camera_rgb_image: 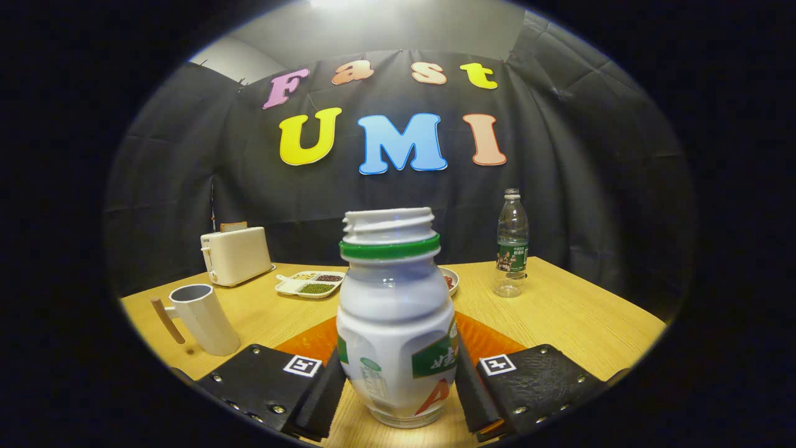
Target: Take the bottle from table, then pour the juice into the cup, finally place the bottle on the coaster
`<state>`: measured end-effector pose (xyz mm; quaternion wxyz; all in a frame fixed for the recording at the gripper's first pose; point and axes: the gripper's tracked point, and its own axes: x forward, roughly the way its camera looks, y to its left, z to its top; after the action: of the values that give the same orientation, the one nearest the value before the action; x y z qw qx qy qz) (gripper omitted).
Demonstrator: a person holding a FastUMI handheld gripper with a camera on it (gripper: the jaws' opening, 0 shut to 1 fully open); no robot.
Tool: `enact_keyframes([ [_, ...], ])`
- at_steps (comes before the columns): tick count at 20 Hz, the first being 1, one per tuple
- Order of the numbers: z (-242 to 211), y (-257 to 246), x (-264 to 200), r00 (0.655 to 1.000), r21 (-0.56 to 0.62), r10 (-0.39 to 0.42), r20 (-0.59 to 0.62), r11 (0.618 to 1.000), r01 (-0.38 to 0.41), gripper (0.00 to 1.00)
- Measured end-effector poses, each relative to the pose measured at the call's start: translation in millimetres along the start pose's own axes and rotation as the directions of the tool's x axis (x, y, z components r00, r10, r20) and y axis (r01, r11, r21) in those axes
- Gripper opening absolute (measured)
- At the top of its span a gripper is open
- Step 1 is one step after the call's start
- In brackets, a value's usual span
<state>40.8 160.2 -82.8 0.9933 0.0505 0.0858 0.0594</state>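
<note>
A white juice bottle (pixel 395 323) with a green neck ring and no cap stands upright between my fingers. My gripper (pixel 398 386) is shut on the bottle, both pads pressing its lower sides. Just behind the bottle lies an orange coaster (pixel 311 342), partly hidden by the bottle and the fingers. A white cup (pixel 202 317) with a wooden handle stands on the wooden table (pixel 578 317), to the left of the fingers and slightly beyond them.
Beyond the bottle lie a white divided dish of beans (pixel 311 283) and a small plate (pixel 449 280). A cream toaster (pixel 236 255) stands at the back left. A clear plastic water bottle (pixel 512 246) stands at the back right.
</note>
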Motion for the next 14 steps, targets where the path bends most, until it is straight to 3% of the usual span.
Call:
enact_keyframes([
  [9, 4.0, 7.8, 1.5, 1.0, -0.057, -0.008, 0.012, 0.998, 0.009, 0.7],
  [14, 24.3, 24.2, 5.2, 0.999, -0.201, -0.022, 0.04, 0.979, 0.029, 0.7],
])
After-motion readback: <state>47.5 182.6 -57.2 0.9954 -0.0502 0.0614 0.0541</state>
